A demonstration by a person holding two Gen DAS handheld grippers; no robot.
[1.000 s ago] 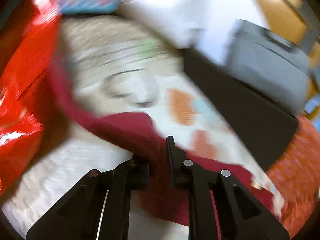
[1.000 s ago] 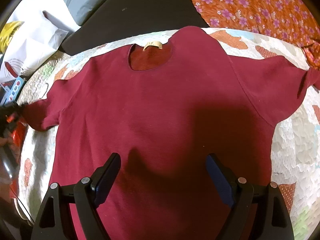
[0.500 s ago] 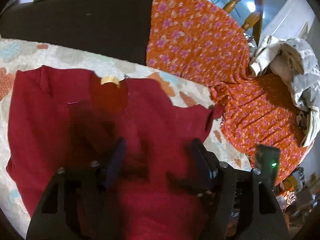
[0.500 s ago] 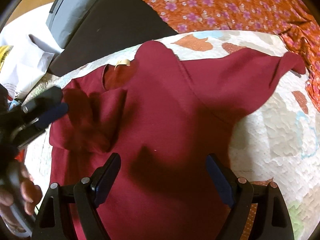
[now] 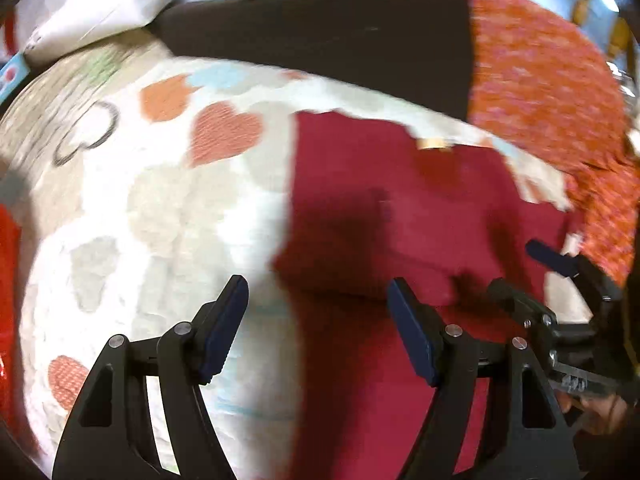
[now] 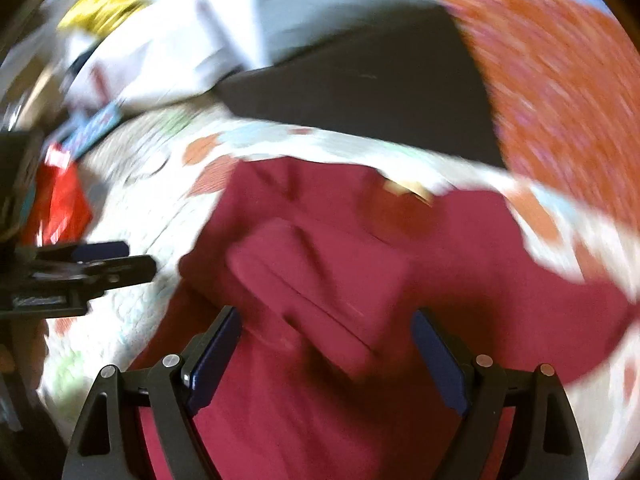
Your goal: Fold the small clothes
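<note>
Released and folded inward, the shirt sleeve (image 6: 320, 276) lies beneath both tongs, left tongs (image 5: 316, 328) just opened, right tongs (image 6: 328, 356) apart, empty.

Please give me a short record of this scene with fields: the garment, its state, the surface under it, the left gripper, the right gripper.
garment: dark red shirt
state: one sleeve folded in over the body; tan neck label visible
surface: white quilt with heart pattern
left gripper: jaws have just been opening, nothing between them, over the shirt's edge
right gripper: open, above the shirt, holding nothing
</note>
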